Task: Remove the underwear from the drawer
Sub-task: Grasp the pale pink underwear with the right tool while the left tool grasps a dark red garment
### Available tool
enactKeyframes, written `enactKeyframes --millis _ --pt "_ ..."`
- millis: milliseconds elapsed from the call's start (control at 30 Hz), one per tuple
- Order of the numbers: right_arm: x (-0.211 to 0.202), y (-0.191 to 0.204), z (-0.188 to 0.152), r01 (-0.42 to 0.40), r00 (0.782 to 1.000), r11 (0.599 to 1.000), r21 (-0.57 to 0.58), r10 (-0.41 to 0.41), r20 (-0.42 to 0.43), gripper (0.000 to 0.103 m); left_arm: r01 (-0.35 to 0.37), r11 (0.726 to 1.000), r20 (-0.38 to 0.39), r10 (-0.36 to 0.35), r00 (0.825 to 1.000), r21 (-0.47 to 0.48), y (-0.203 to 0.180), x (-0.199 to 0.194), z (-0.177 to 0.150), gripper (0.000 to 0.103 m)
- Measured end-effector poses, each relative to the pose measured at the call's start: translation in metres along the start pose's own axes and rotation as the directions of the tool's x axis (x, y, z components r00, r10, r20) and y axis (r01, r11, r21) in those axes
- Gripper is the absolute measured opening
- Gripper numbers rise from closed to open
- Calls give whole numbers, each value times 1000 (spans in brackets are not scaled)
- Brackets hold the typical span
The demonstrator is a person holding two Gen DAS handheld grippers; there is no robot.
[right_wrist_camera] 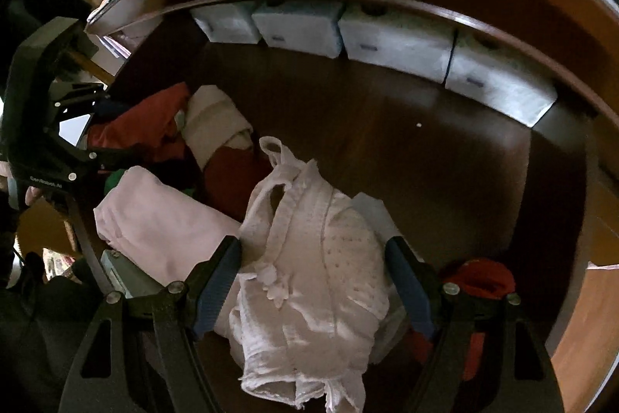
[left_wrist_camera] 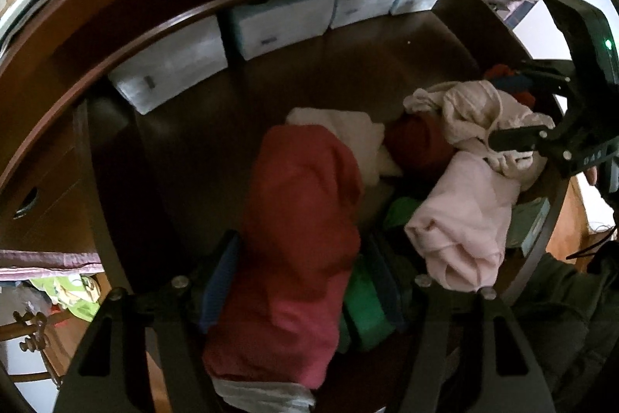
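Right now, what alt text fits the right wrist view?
The right tool straddles a crumpled white garment inside a dark wooden drawer, its fingers open on either side. Pale boxes line the back; the left tool reaches into red clothes.
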State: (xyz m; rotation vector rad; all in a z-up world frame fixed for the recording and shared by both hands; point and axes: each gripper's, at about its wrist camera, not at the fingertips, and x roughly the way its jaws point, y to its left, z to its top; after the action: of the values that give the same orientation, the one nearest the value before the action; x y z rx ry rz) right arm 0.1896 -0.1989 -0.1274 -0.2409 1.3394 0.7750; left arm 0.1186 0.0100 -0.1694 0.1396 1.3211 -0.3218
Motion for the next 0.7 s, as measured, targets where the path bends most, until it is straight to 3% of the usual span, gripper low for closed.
enactKeyframes --millis 167,267,433,633,700 --pt "3 -2 1 -23 1000 1000 7 23 3 76 -9 1000 -3 9 1000 7 0 -1 2 41" --pt "5 2 0 -16 1000 1000 -20 16 -2 69 -24 999 -2 24 1000 22 -3 0 2 41" --pt "8 13 0 32 999 996 -82 -33 -9 66 -50 998 -17 51 999 44 -11 8 4 41" --pt "10 16 1 46 999 992 -116 -49 -22 64 -42 999 -11 42 999 23 -12 10 8 44" --pt "9 19 0 51 999 990 -129 -53 -7 58 -36 999 -3 36 999 20 -12 8 6 42"
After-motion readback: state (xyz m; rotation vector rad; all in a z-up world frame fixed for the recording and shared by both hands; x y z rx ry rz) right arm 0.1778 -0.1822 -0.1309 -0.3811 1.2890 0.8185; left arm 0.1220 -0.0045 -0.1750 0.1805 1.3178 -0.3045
